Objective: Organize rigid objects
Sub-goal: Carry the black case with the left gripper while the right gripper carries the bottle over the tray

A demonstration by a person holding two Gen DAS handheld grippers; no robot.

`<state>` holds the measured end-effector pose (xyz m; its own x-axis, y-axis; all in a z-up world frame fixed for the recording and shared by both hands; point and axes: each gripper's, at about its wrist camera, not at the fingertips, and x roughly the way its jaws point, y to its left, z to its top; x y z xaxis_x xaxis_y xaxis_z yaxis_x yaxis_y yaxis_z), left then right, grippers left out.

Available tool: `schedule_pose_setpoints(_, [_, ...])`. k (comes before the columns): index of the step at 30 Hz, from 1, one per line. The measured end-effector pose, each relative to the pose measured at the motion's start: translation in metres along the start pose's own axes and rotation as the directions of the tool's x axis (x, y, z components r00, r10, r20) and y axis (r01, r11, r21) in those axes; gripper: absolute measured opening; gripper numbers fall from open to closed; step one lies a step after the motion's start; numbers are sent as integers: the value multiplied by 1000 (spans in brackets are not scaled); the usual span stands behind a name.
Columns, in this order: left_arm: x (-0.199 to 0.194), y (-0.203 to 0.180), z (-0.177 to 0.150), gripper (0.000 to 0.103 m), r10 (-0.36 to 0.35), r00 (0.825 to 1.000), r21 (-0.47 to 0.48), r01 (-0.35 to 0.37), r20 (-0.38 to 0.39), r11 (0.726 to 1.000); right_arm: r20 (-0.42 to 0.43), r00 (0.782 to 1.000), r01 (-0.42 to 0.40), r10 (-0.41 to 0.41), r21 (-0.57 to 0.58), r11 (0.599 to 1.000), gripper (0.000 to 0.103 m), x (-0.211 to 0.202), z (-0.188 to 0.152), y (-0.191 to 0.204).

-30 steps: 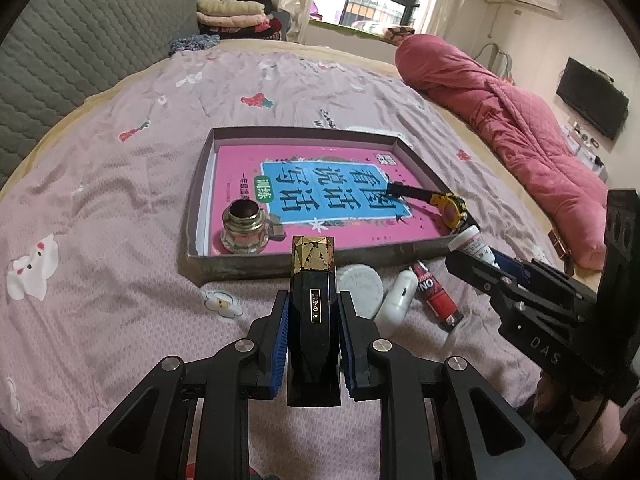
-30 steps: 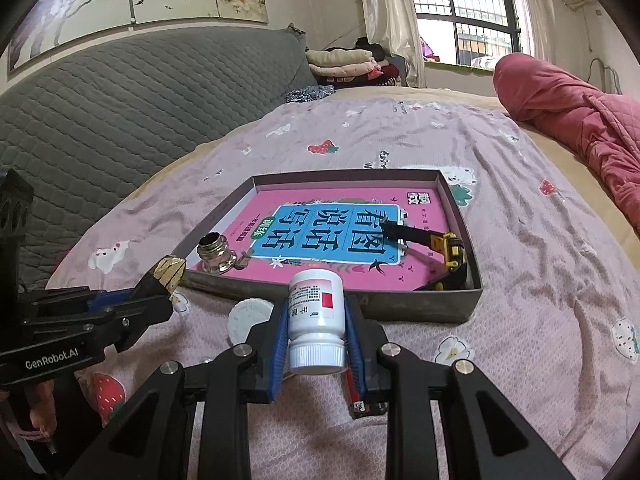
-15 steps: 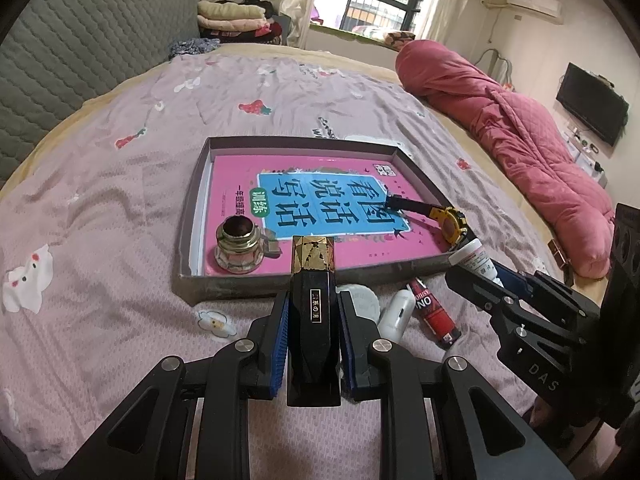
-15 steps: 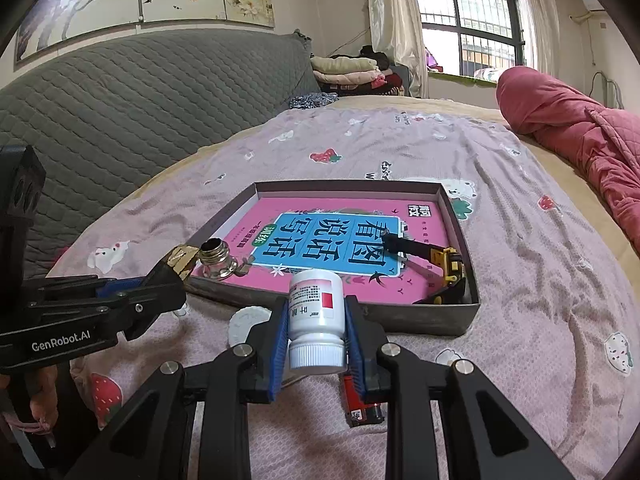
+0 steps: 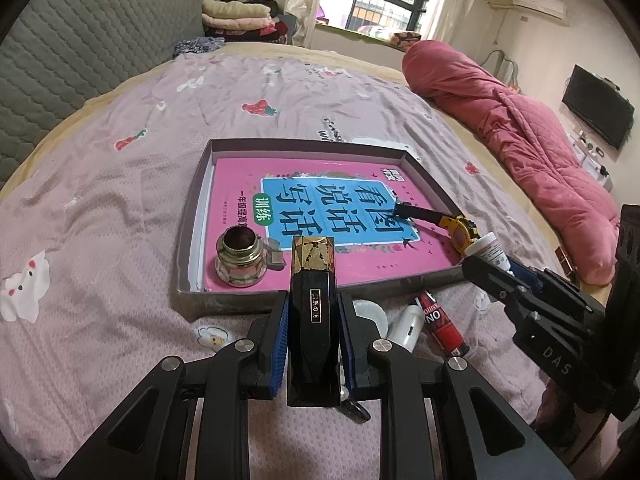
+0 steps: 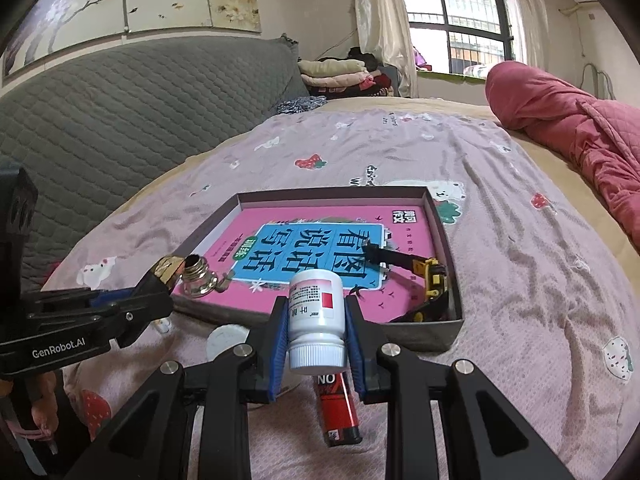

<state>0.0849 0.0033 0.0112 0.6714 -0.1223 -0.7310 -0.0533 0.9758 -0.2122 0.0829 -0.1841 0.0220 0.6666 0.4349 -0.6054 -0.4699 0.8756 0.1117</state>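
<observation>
Both hands are carrying loads toward the shallow box [image 5: 192, 240] on the bed [image 5: 100, 184], so the step is a placement. The left claw [image 5: 313, 320] is pinching a black bottle with a gold cap [image 5: 313, 300], held just short of the box's near wall; the right claw [image 6: 317, 320] is pinching a white pill bottle [image 6: 317, 316], cap toward the camera, also at the near wall. To do it well, I would lift each bottle clear over the wall before lowering, and aim for bare parts of the pink book [image 5: 352, 220] lining the box, away from the small glass jar [image 5: 240, 260] at the near left corner and the yellow tape measure [image 5: 460, 228] on the right. Setting one down at a time should keep the claws from bumping. A red lighter [image 6: 336, 408], a white round lid [image 6: 226, 340] and a white case [image 5: 408, 324] lie on the sheet outside the box. The bed is soft and wrinkled, so upright bottles may tip. Beyond are a grey padded headboard [image 6: 120, 120], a rolled pink quilt [image 5: 520, 140], a window [image 6: 472, 20] and a wall screen [image 5: 596, 120].
</observation>
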Motion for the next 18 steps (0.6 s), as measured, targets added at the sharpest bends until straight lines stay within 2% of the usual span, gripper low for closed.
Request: schedule_pose_setpoints(18, [16, 1, 10, 23, 4, 1000, -1, -4, 1, 1000, 17, 1000, 11, -12, 25, 1000, 27, 15, 11, -14])
